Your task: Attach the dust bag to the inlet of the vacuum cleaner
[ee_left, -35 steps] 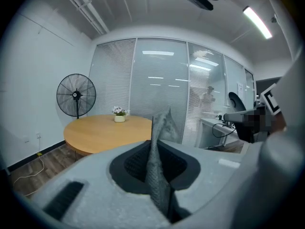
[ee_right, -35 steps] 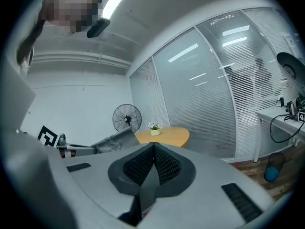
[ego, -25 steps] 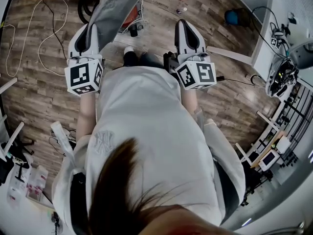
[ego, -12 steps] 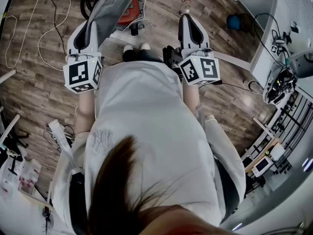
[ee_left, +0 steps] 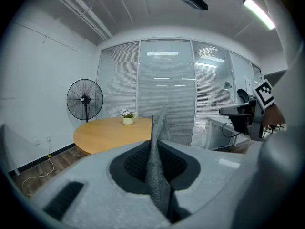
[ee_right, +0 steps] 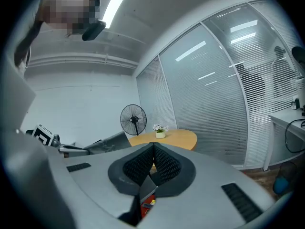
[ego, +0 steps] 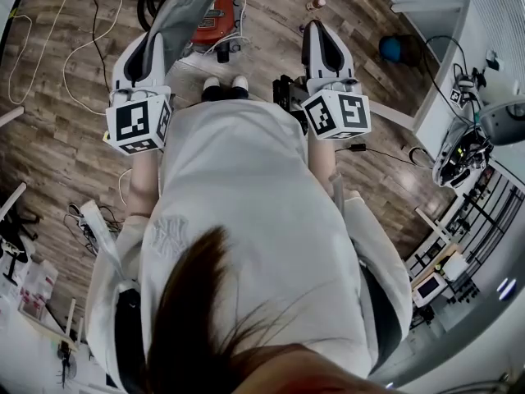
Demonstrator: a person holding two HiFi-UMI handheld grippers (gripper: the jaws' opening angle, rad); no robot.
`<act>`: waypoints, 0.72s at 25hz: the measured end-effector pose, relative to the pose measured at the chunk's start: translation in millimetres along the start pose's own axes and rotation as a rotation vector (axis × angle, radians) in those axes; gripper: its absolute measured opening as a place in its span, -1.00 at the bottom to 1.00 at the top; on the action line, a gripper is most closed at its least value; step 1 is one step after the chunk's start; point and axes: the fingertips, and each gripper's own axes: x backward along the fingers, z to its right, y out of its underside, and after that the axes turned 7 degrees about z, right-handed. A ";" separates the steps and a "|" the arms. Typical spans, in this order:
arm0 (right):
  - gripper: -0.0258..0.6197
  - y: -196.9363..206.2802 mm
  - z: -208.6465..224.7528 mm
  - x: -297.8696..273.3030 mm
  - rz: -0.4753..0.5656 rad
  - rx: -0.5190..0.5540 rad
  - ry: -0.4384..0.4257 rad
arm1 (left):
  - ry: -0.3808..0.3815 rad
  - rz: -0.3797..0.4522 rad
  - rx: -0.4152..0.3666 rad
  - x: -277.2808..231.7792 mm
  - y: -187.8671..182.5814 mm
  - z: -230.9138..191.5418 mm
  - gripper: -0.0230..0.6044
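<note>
Nearest in the head view is the person's white-shirted torso, with both forearms held out ahead, close to level. The left gripper, at about eleven o'clock from the chest, is clenched on the dust bag. Its own view shows a thin fold of grey, woven-looking cloth pinched between the pads and running up and away from them. The right gripper, at one o'clock, is pressed fully together with nothing in it (only a scrap of red shows through the slit below its pads). The two grippers are well apart, with the person's shoes on the wood floor between them.

From the left jaws the bag reaches toward one o'clock, over the red vacuum cleaner, which sits at twelve o'clock from the shoes. Whether bag and machine touch I cannot tell, and the inlet cannot be made out.

The bag looks light. It is cloth, yet it juts out from the jaws without drooping much, so it probably has some body. Held by one edge it will likely twist and swing. Its mouth would want a second hold, best on any stiffer rim round the opening, opposite the left grip. The free right gripper could then steady it onto the inlet.
</note>
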 end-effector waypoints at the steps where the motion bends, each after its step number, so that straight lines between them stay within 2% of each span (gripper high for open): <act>1: -0.92 -0.1 0.4 0.4 0.001 -0.001 -0.001 | 0.000 0.001 0.000 0.0 -0.2 0.8 -0.80; 11: -0.92 1.2 9.8 8.9 0.002 -0.016 -0.004 | 0.017 -0.001 -0.018 -6.8 -2.2 17.0 -0.80; 18: -0.92 2.2 18.9 15.4 0.002 -0.021 0.006 | 0.076 -0.015 -0.046 -11.8 -1.1 37.8 -0.80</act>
